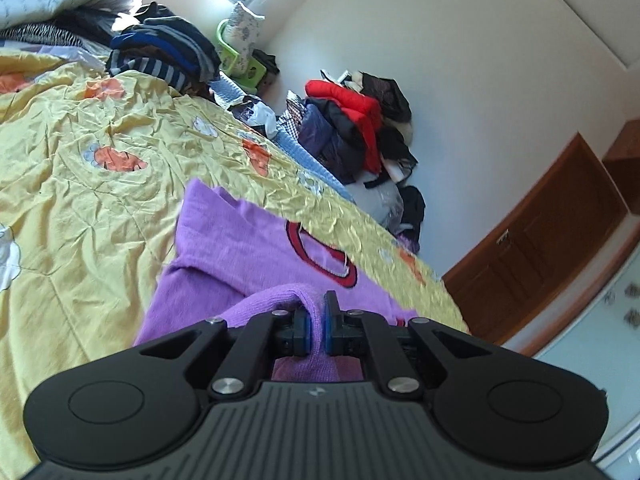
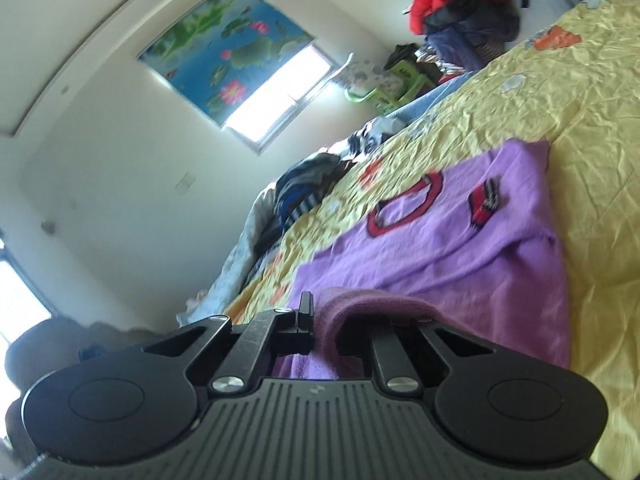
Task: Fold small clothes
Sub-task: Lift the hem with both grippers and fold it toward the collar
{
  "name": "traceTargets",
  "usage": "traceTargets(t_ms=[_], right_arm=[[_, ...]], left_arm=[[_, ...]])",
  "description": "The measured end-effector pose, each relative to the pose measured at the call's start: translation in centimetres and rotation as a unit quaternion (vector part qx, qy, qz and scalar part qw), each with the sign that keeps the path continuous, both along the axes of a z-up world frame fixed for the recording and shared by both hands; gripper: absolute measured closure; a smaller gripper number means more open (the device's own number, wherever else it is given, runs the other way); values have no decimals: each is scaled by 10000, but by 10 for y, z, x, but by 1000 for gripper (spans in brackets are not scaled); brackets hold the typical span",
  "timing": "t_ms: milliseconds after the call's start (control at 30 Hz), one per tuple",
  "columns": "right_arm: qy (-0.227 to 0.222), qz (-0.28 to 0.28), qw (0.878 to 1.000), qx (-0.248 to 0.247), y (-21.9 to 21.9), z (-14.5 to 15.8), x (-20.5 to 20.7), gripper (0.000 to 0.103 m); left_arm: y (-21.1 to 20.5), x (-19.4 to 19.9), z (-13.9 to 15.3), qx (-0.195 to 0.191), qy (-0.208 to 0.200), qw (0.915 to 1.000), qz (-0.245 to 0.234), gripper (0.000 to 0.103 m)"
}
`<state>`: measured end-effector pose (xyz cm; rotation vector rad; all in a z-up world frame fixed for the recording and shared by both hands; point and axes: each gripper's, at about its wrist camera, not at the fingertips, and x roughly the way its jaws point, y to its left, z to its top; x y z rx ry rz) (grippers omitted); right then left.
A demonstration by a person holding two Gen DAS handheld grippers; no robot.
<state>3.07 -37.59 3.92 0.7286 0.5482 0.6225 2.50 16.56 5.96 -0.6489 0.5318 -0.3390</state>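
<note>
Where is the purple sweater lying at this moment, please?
The purple sweater lies on the yellow bedspread in both wrist views, its near edge pinched by the left gripper and right gripper.

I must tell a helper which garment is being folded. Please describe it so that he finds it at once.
Find the bed with the yellow quilt. On its near part lies the purple sweater, the only purple garment there, marked by a red oval ring, unlike the dark striped clothes piled farther away.

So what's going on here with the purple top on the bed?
A person is folding a purple sweater on a yellow bedspread with two handheld grippers. The left gripper and right gripper are each shut on a bunch of its near edge, lifted off the bed. The rest lies flat, the red collar farther off.
</note>
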Motion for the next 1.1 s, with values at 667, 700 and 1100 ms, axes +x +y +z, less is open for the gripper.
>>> traceTargets(t_ms=[667, 700, 1100], right_arm=[[108, -417, 9991, -24, -16, -6, 75, 91], [125, -429, 9990, -21, -17, -8, 80, 91], [351, -504, 9981, 24, -16, -18, 137, 91]], left_arm=[[6, 68, 6, -172, 224, 9992, 268, 97], [6, 72, 7, -167, 226, 9992, 270, 97], [4, 122, 7, -56, 365, 9986, 388, 97]])
